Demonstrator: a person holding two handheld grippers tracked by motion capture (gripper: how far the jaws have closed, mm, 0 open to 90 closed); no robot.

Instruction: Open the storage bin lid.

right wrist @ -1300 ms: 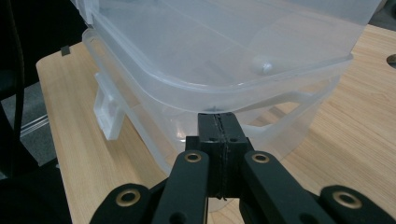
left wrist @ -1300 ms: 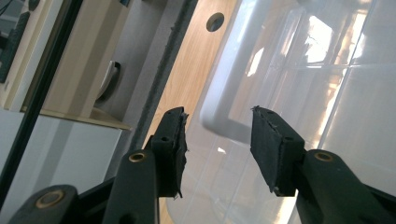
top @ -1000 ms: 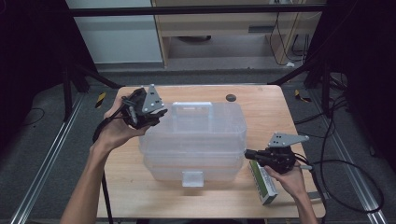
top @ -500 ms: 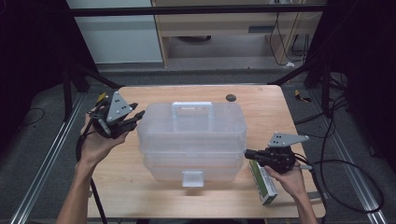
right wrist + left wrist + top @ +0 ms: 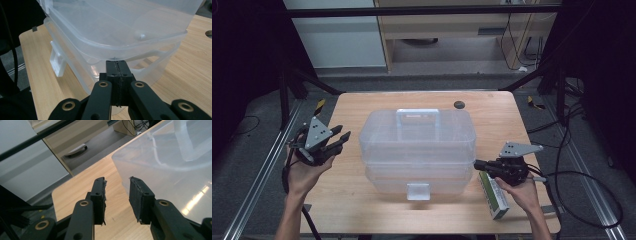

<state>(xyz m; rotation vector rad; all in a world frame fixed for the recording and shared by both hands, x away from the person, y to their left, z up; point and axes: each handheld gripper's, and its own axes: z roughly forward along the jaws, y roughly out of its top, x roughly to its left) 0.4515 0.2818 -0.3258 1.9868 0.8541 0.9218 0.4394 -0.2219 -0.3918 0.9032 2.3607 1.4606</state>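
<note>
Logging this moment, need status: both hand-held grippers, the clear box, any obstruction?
Left hand-held gripper open, off the clear box. Right hand-held gripper shut, empty, tips at the box's end. Green carton lies beside the right hand; nothing blocking.

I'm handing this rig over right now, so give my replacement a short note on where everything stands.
Left gripper: jaws open, empty, held off the left end of the clear plastic storage box, not touching it.
Right gripper: jaws shut on nothing, tips at the box's right end, just under the lid's edge; contact can't be confirmed.
Box: mid-table, lid down, carry handle flat on top, front latch facing the person.
Green carton: lying flat on the table by the right hand.
Done: nothing visibly changed on the box.
Left: probably opening the lid and dealing with the carton.
</note>
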